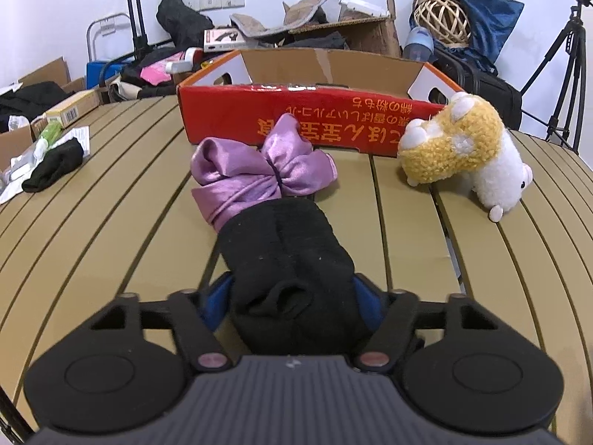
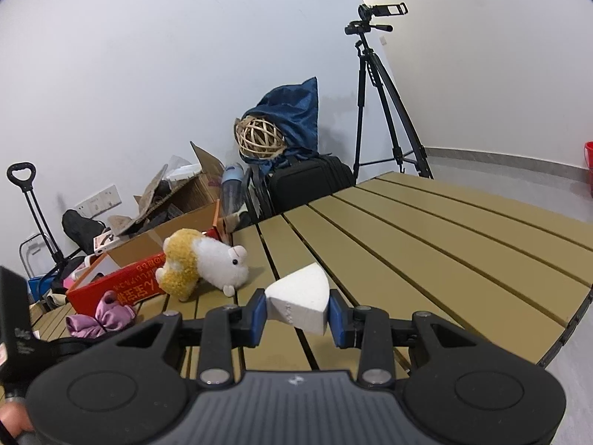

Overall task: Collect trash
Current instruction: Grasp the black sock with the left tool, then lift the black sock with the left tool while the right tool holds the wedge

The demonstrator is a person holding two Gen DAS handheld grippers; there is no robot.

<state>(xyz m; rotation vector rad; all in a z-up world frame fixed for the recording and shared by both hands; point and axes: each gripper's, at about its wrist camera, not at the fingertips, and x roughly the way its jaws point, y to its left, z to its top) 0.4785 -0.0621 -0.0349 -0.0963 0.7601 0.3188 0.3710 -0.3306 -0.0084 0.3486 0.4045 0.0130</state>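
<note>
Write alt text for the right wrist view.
The right gripper clamps a white foam wedge between its blue pads above a slatted tan table. Farther left lie a yellow-and-white plush toy, a purple satin bow and a red cardboard box.

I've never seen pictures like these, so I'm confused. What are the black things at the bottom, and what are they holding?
Those are grippers, two-finger tools a person holds, one in each hand. Each has a camera looking along its fingers, giving two pictures. In the left one, the left gripper has a black sock between its blue pads. In the right one, the right gripper pinches a white foam wedge. On the slatted table lie a purple bow, a plush sheep and a red cardboard box.
</note>
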